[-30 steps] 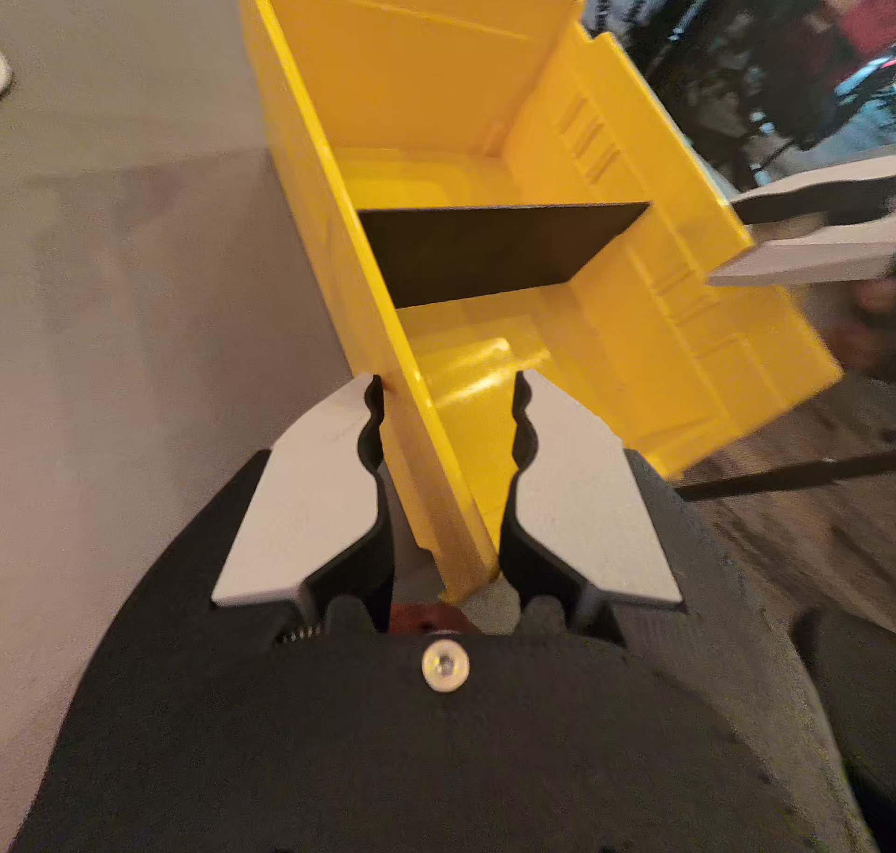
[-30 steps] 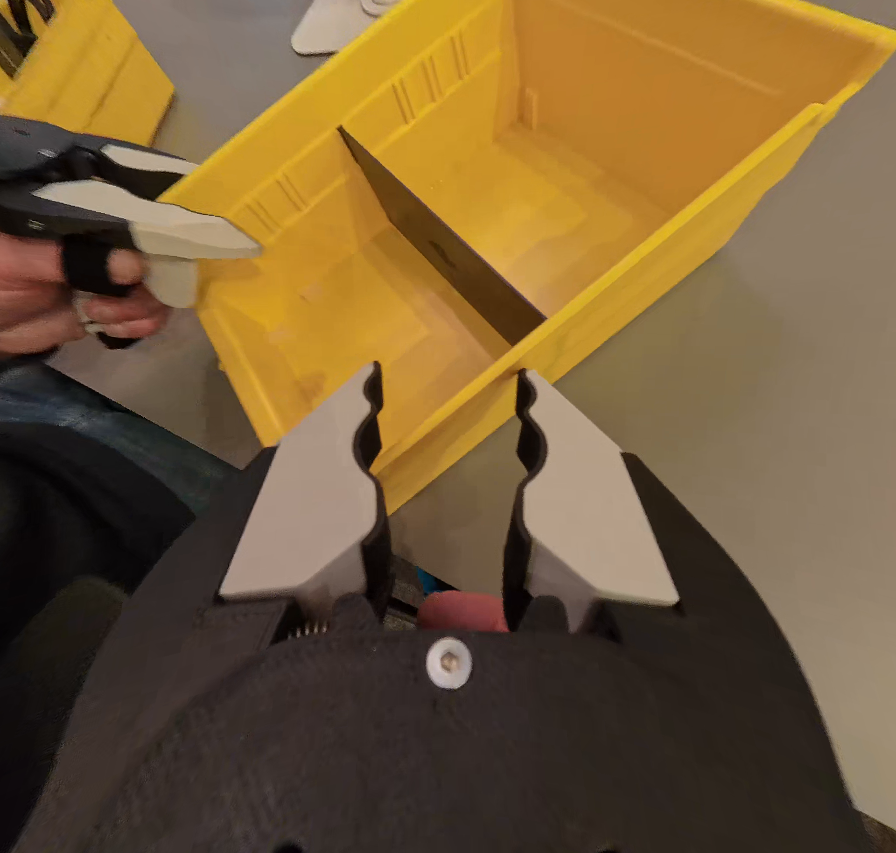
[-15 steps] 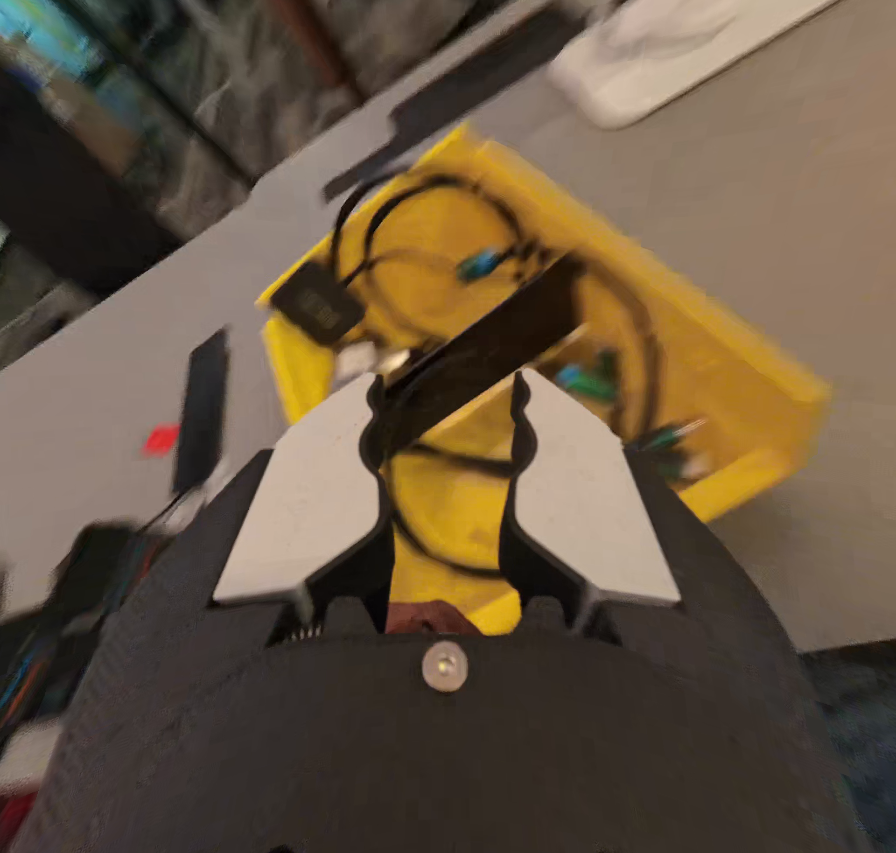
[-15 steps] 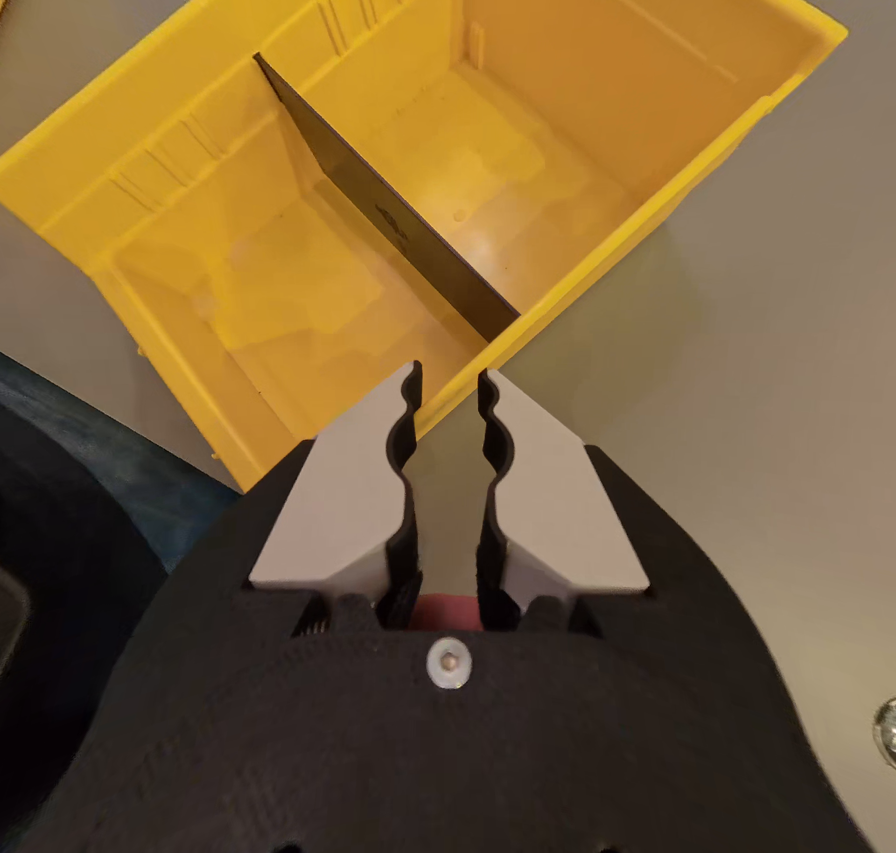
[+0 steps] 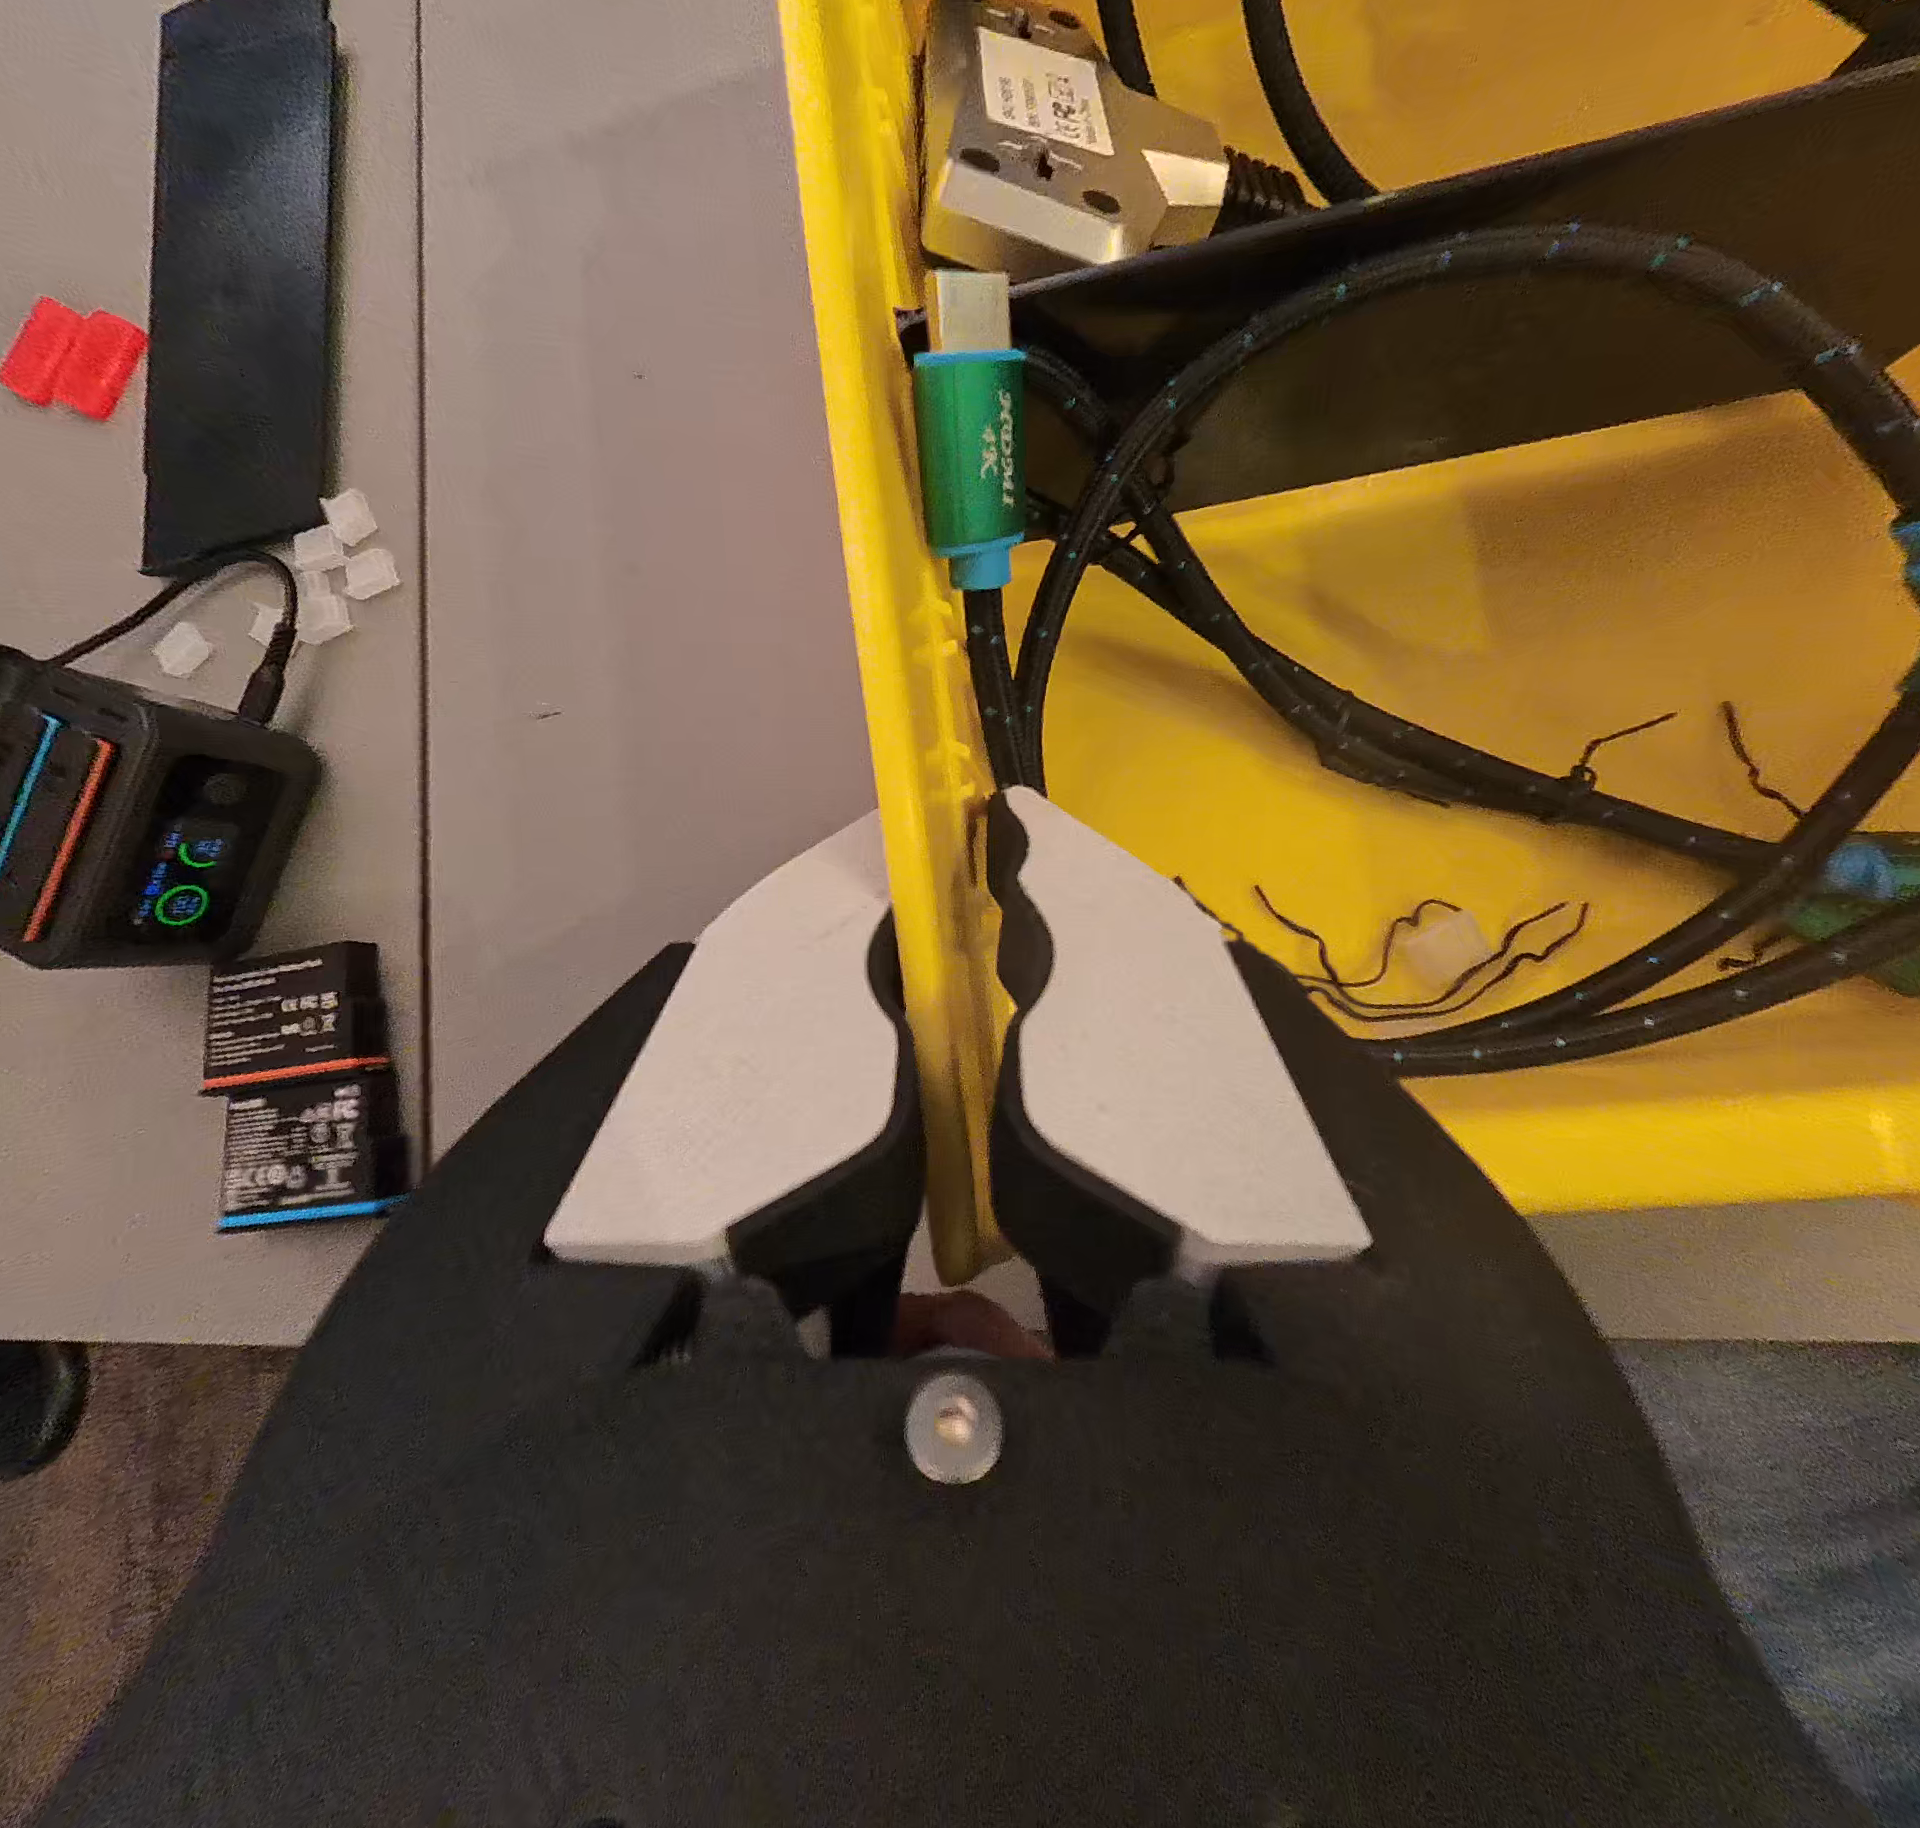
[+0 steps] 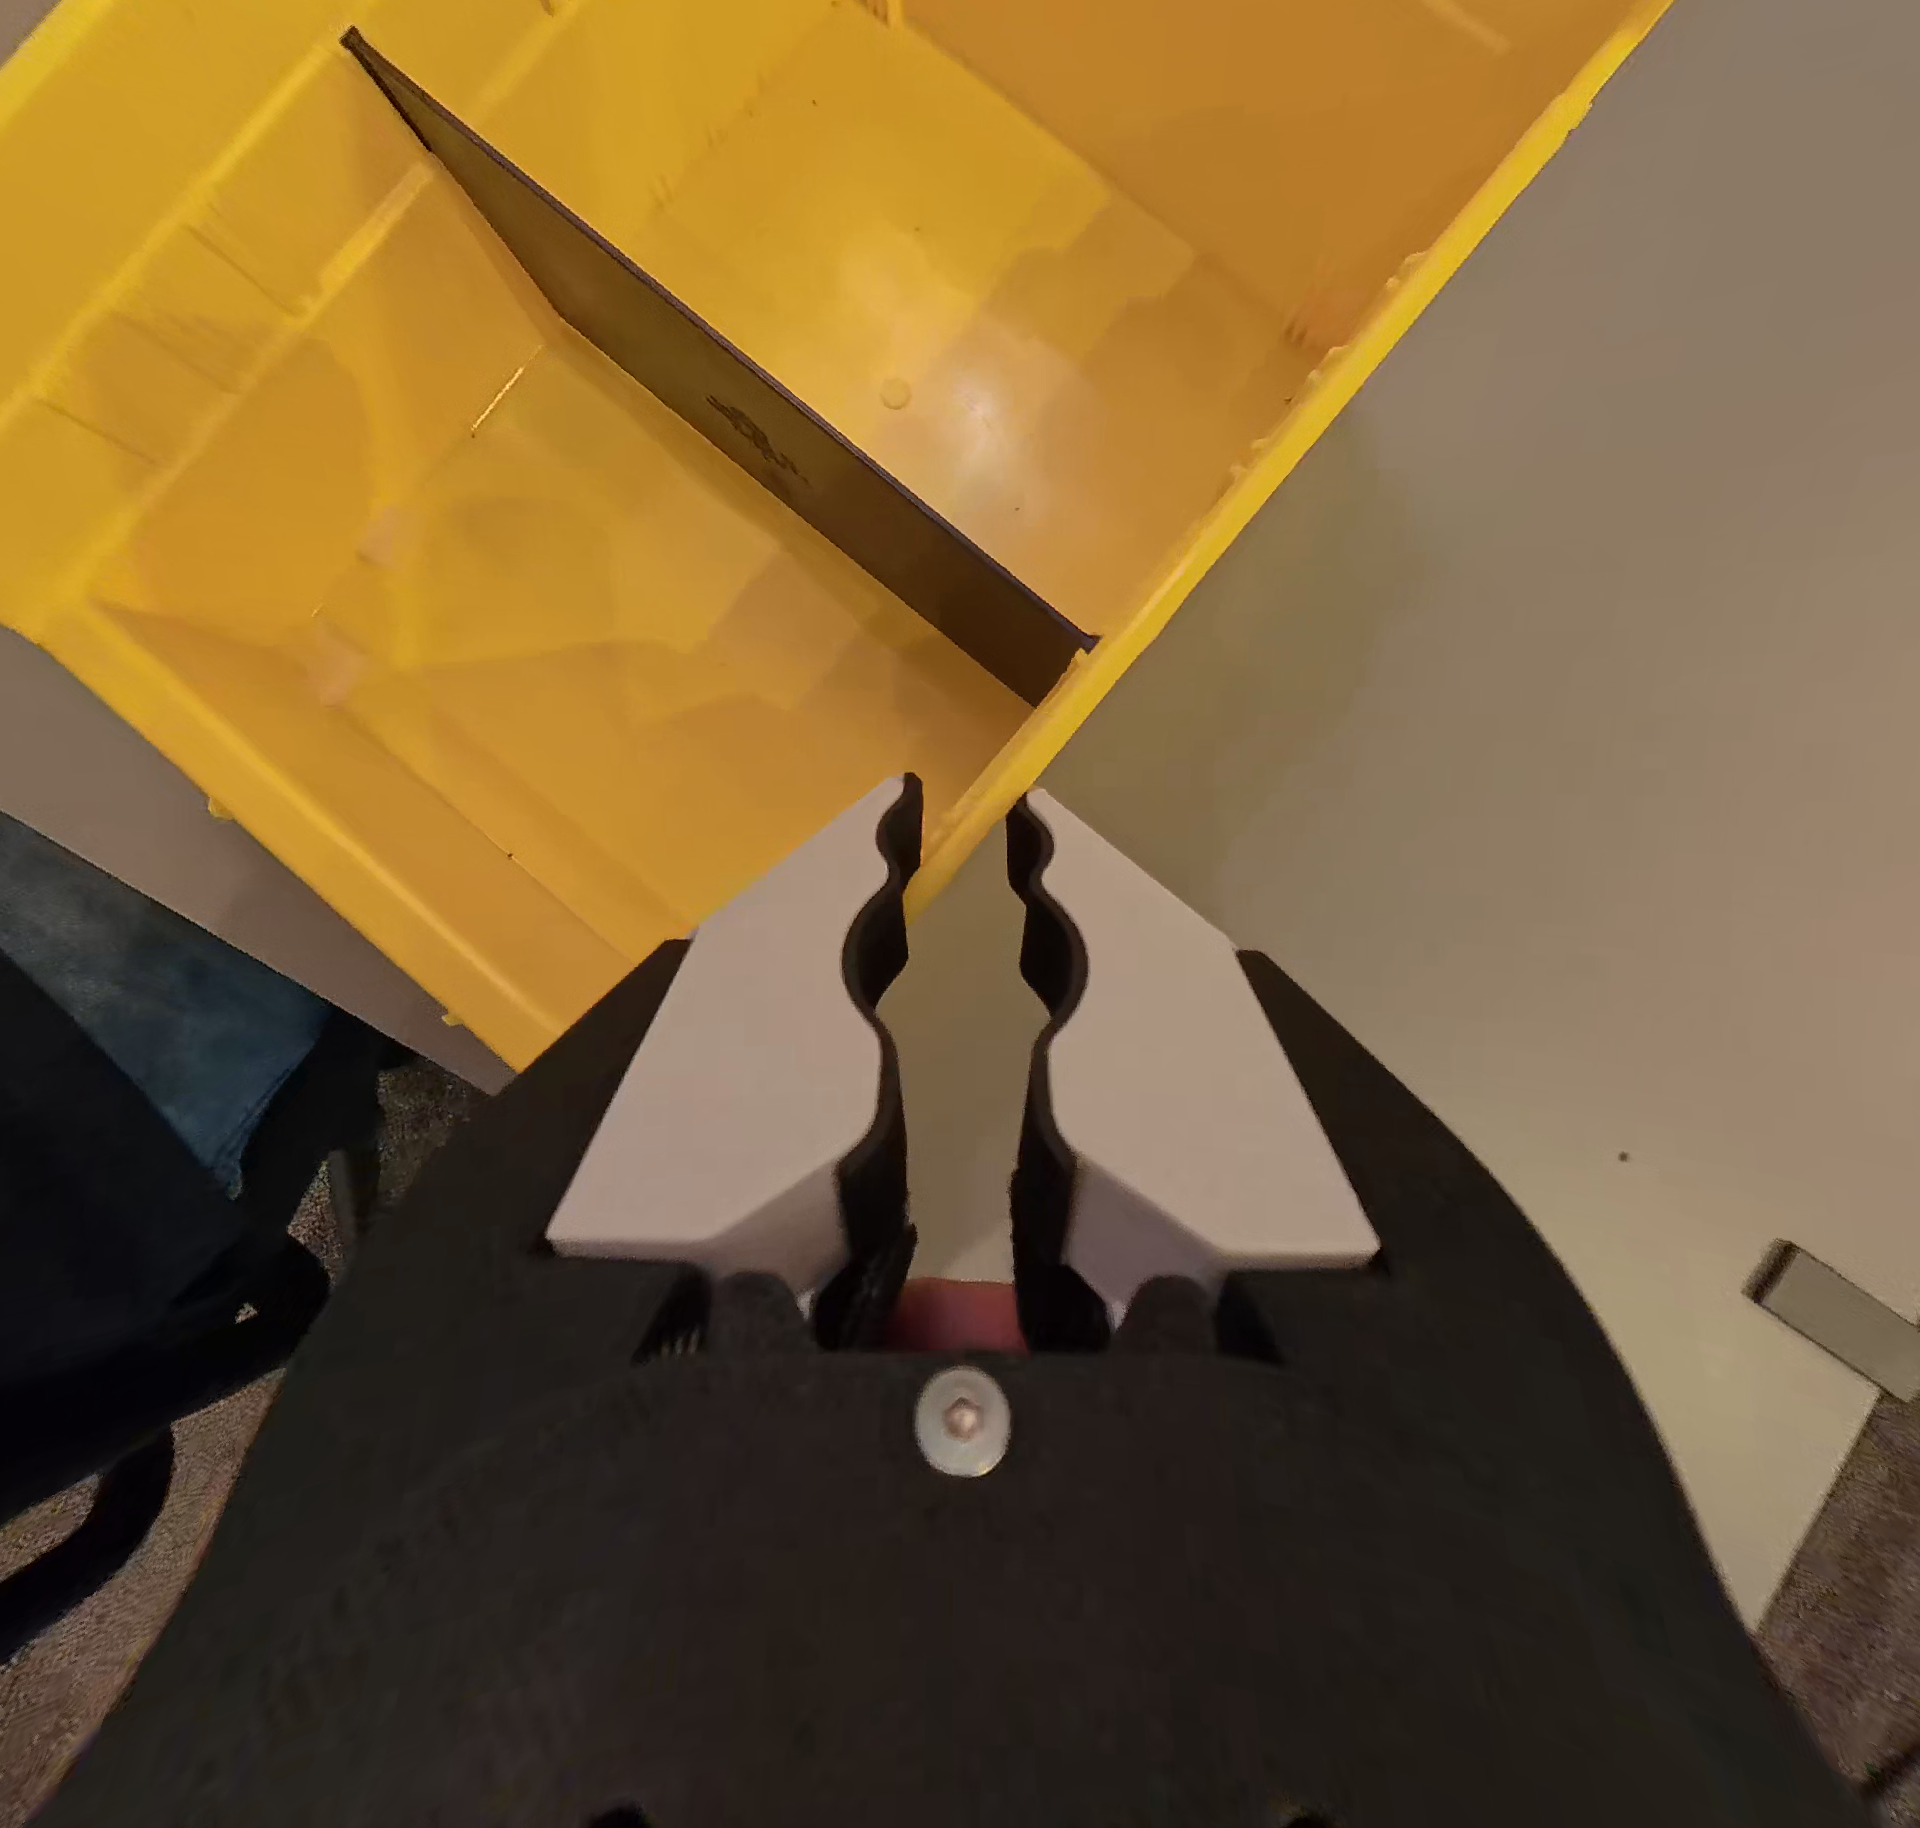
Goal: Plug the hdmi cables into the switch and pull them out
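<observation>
The left gripper [image 5: 948, 957] is almost closed and pinches the side wall of the yellow plastic bin full of cables [image 5: 894, 635], at the centre of the left wrist view. Just behind that wall, in the upper middle of the frame, a green metal HDMI plug with a silver tip [image 5: 971, 448] stands against the wall. The silver metal HDMI switch box [image 5: 1049, 157] lies above it, on the far side of a black divider plate [image 5: 1455, 324]. Black braided cables with blue flecks [image 5: 1351, 718] loop through the right half of the frame.

The right gripper [image 6: 961, 833] holds nothing. Its jaws are narrowly apart, and the rim of an empty yellow plastic bin [image 6: 1195, 573] meets the tip of the left finger only; the wall is not between the jaws.

The risk, I think, is in dragging the full bin. The grip sits on a thin wall near a corner, so the bin could tilt or slip out. The leaning plug could also slide down, or the loose loops could catch on the divider.

Compared with half a second ago, the left gripper has come from above the full bin down onto its wall and has closed on it. The right gripper is nearer to the empty bin's rim, with about the same narrow opening.
</observation>
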Action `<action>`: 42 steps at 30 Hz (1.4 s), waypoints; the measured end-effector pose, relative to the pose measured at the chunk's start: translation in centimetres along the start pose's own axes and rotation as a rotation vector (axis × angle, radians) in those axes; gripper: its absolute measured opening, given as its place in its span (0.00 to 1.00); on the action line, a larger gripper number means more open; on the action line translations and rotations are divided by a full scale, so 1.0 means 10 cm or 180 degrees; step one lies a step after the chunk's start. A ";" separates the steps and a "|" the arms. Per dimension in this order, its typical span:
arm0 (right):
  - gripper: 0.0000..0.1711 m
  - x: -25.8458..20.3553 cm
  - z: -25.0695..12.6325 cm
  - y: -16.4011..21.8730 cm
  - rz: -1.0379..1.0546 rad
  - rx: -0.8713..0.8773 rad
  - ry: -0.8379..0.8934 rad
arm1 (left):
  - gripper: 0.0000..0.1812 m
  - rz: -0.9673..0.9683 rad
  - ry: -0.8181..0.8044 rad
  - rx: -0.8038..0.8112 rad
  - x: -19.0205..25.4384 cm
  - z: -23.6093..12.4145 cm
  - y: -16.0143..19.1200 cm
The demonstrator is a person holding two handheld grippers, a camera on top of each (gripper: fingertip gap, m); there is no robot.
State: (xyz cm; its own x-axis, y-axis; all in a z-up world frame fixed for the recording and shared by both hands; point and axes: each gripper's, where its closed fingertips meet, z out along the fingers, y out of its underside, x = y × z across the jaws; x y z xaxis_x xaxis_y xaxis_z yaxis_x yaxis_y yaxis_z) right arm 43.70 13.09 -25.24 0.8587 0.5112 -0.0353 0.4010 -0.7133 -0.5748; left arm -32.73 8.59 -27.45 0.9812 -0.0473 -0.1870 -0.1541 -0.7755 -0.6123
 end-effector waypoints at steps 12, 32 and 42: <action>0.08 0.38 -0.09 0.11 -0.0073 -0.0092 0.0032 | 0.04 -0.0025 0.0158 0.0010 -0.53 -0.01 0.22; 0.25 -0.69 -0.24 -0.82 -0.1194 0.0592 0.0641 | 0.39 0.3597 -0.0261 0.0204 -0.38 0.69 -1.54; 0.22 -0.96 -0.10 -0.92 -0.1313 0.0684 0.0489 | 0.35 0.4028 -0.0629 0.0442 -0.41 1.08 -1.52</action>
State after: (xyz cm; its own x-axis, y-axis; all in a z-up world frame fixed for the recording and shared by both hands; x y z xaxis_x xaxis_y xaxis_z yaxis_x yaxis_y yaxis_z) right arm 32.08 14.23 -18.79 0.6858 0.6421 0.3426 0.6566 -0.3429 -0.6718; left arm -35.61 27.41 -25.68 0.1122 -0.5950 -0.7958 -0.9823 -0.1873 0.0015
